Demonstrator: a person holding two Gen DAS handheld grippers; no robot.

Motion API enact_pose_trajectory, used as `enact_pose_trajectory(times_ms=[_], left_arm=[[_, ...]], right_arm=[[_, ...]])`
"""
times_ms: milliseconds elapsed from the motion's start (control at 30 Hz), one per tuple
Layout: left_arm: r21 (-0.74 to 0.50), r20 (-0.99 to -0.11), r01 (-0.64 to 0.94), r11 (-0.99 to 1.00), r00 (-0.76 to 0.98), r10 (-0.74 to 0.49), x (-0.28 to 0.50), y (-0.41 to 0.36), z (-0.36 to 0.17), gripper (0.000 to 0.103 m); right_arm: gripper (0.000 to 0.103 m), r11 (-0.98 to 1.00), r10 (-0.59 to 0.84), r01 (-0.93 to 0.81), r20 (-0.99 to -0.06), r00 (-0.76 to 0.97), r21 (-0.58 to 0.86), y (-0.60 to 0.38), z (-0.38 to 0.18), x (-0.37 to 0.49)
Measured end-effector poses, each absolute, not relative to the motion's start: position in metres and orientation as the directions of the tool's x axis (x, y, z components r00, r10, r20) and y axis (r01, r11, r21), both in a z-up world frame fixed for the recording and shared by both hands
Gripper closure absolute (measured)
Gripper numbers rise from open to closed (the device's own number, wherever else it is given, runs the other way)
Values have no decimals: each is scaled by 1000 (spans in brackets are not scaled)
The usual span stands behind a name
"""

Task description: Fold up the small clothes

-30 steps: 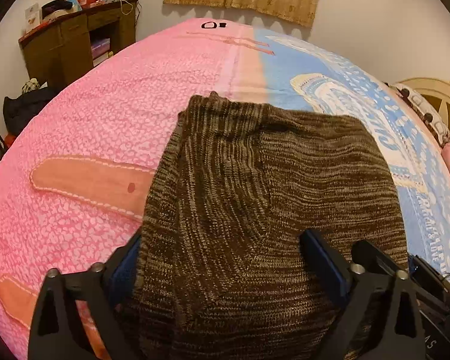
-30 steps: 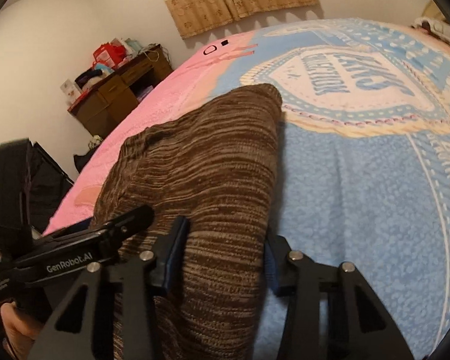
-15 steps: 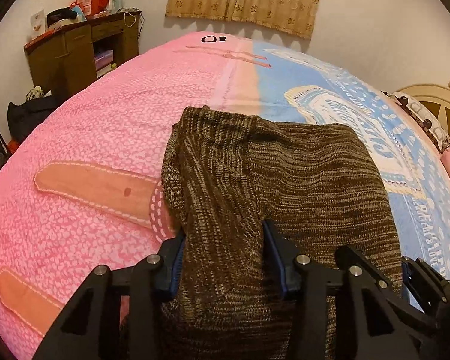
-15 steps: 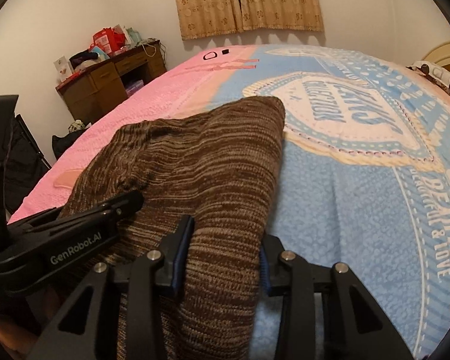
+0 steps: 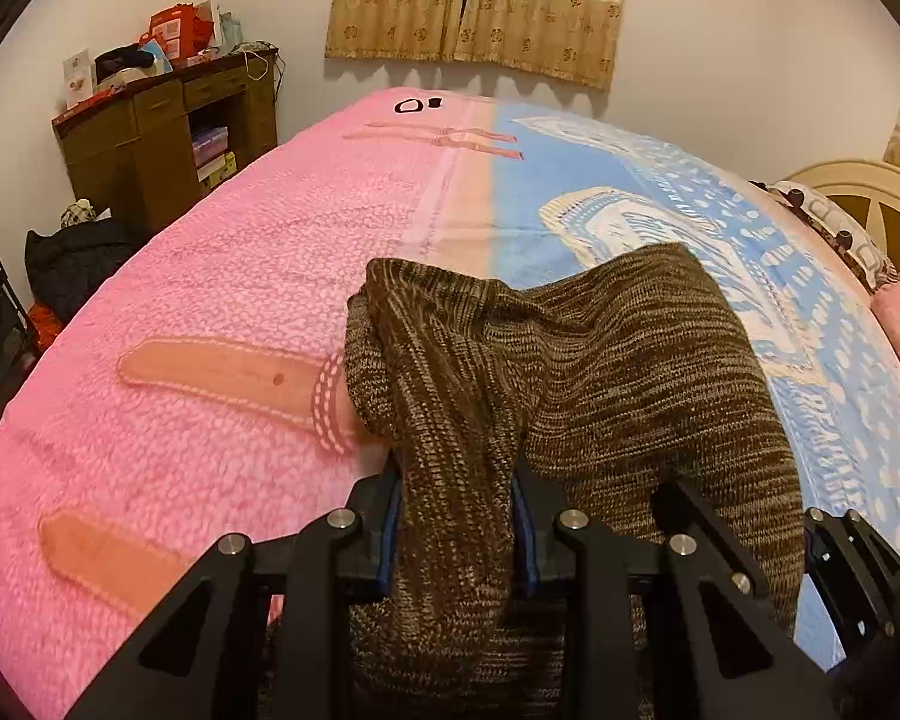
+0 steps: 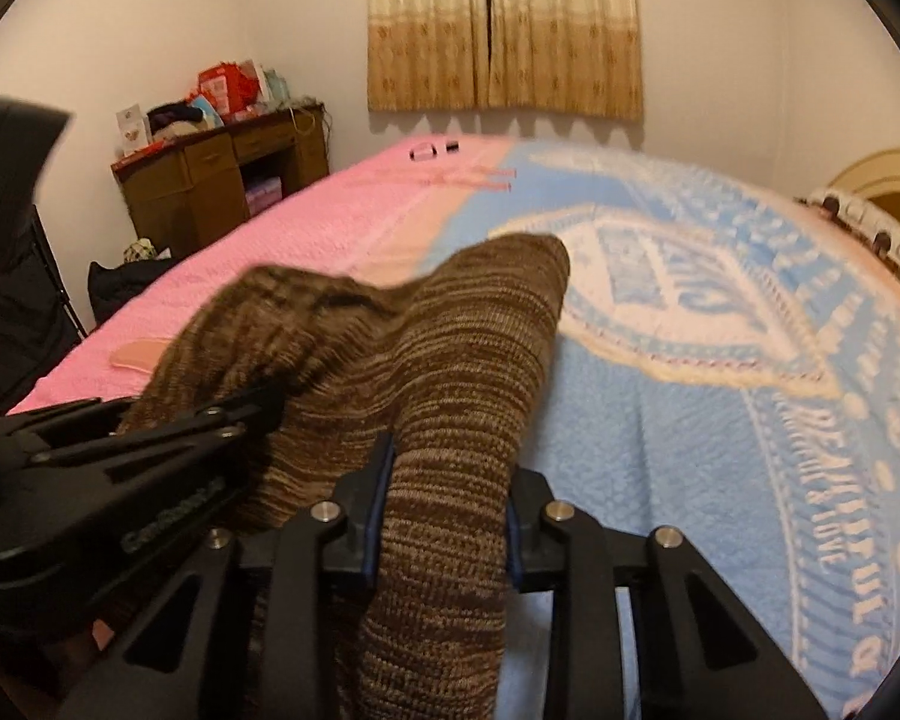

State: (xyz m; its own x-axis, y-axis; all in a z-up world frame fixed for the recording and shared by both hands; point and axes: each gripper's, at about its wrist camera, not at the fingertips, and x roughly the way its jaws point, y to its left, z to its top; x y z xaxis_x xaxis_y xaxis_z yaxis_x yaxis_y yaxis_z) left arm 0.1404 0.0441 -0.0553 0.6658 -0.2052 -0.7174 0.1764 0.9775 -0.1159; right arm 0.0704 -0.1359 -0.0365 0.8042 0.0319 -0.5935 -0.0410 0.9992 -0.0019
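Note:
A small brown marled knit garment (image 5: pixel 600 372) lies on a pink and blue bedspread (image 5: pixel 210 312), its near edge lifted. My left gripper (image 5: pixel 456 516) pinches the left near corner; its jaws are closing with a bunch of knit squeezed between the blue pads. My right gripper (image 6: pixel 444 510) pinches the right near corner of the garment (image 6: pixel 450 360) in the same way, its jaws closing on the fabric. The left gripper's black body (image 6: pixel 108 480) shows at the left of the right wrist view. The garment's far edge rests on the bed.
A brown wooden desk (image 5: pixel 162 138) with clutter on top stands by the far left wall. A dark bag (image 5: pixel 72 264) sits on the floor beside it. Curtains (image 5: pixel 474 0) hang on the far wall. A cream headboard (image 5: pixel 870 210) and pillows are at the right.
Both grippers closed on the garment's near corners and rose, lifting the near edge. The knit bunched up and pulled toward the cameras. The right wrist view levelled out.

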Motion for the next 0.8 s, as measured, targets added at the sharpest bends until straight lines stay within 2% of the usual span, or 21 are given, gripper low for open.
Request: enact_pose_trajectory(times_ms=[133, 567, 800], left_arm=[[-156, -714, 184, 971, 658, -239, 122, 46, -52, 73], [-207, -719, 203, 957, 632, -290, 62, 46, -47, 73], [-223, -718, 200, 954, 628, -299, 37, 59, -45, 73]], right_arm=[[71, 998, 18, -53, -574, 819, -44, -132, -29, 50], [71, 997, 72, -36, -587, 806, 73, -154, -12, -2], [71, 996, 87, -51, -592, 801, 77, -147, -9, -23]])
